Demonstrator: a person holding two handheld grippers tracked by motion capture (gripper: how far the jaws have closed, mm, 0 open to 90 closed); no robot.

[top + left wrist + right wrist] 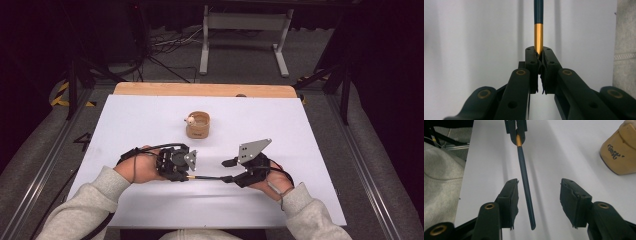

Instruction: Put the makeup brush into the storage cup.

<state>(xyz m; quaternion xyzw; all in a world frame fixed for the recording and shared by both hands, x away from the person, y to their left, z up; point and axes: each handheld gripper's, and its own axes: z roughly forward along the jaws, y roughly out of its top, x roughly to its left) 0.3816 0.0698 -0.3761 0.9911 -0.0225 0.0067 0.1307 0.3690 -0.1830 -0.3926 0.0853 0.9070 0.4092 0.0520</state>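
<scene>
Our left tool [539,56] clamps the pen [525,180] by its gold band; right tool [539,192], at three o'clock, stands open. The pen, pinched at one end, may droop.

Both forearms, in grey sleeves, come in from six o'clock and angle toward each other. The left gripper [189,167] points toward three o'clock, its hand [142,169] wrapped round the body – jaws pressed tight together on a thin rod (the pads meet at its gold end). The right gripper [227,170] points back toward nine o'clock, its hand [270,182] beneath – jaws parted, the pads touching nothing.
</scene>
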